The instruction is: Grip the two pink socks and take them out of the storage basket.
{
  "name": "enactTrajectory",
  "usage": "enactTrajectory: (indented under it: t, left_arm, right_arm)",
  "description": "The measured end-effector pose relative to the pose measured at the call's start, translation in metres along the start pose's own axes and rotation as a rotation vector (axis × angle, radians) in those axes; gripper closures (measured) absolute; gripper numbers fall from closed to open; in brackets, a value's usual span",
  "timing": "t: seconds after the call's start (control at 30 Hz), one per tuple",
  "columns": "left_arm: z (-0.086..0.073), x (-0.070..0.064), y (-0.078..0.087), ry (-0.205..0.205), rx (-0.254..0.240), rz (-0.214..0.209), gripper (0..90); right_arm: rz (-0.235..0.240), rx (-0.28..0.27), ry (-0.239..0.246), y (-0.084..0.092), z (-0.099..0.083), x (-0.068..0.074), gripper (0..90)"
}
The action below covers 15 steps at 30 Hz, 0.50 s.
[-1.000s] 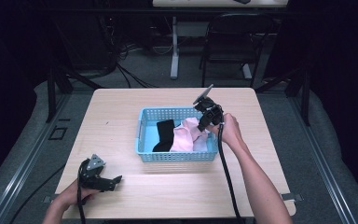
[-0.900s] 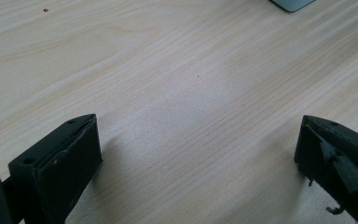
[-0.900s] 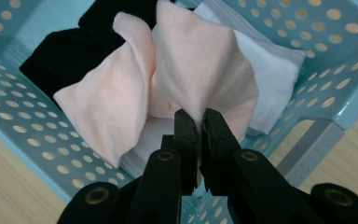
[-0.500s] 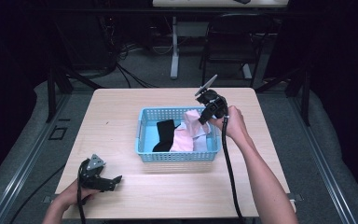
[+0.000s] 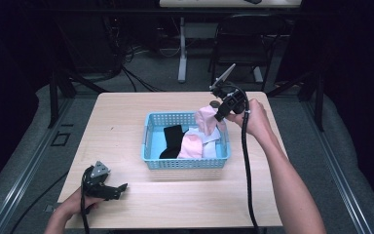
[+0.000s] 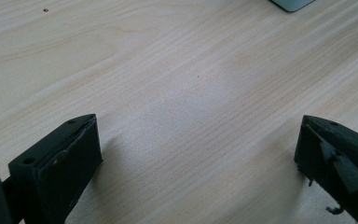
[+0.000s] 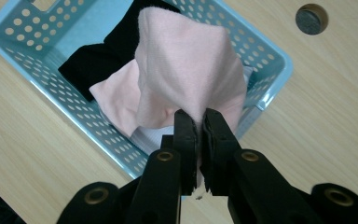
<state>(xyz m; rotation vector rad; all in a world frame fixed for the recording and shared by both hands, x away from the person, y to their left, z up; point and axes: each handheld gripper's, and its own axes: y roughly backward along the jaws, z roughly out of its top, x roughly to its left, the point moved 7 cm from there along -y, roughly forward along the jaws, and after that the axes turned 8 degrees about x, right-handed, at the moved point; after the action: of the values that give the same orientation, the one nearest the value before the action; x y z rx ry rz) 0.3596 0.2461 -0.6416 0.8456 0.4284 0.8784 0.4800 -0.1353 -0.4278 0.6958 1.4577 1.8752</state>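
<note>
**Pink cloth pinched above a blue basket**

Nearest, at the front left corner of the pale wooden surface point(image 5: 126, 122): left gripper point(image 5: 118, 189) resting low in a hand, jaws spread wide apart with nothing but bare wood grain between them in the left gripper view point(image 6: 198, 154); grey three-cornered plate on top; black cable trailing back toward the bottom edge.

Mid-surface: light blue perforated basket point(image 5: 185, 163), rectangular, sitting right of centre; inside it a black cloth point(image 5: 173, 139) toward the left, a second pink piece point(image 5: 191, 146) lying flat beside it, and something white point(image 5: 210, 150) at the right end.

Above the basket's far right corner: right gripper point(image 5: 218, 117) held up in a hand, forearm reaching in from the bottom right, long black cable hanging down; jaws pressed together on a fold of the pink cloth point(image 7: 186, 70); cloth draped downward from the pinch, its lower part overlapping the basket contents, though whether touching them cannot be told; in the right gripper view point(image 7: 198, 123) the pink fabric fanning out over the basket.

Just past the basket: a small round hole point(image 7: 311, 19) in the surface; beyond, dark floor, table legs and a chair.
</note>
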Motion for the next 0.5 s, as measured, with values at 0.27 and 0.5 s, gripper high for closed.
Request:
enactTrajectory:
  t: [0.27, 0.5]
  left_arm:
    - [0.000, 0.000, 0.000, -0.001, 0.001, 0.000, 0.2]
    - [0.000, 0.000, 0.000, 0.002, 0.000, 0.000, 0.2]
  right_arm:
    - [-0.028, 0.013, -0.015, 0.024, -0.011, -0.012, 85.2]
    - [-0.050, 0.022, -0.059, 0.039, -0.029, -0.032, 85.2]
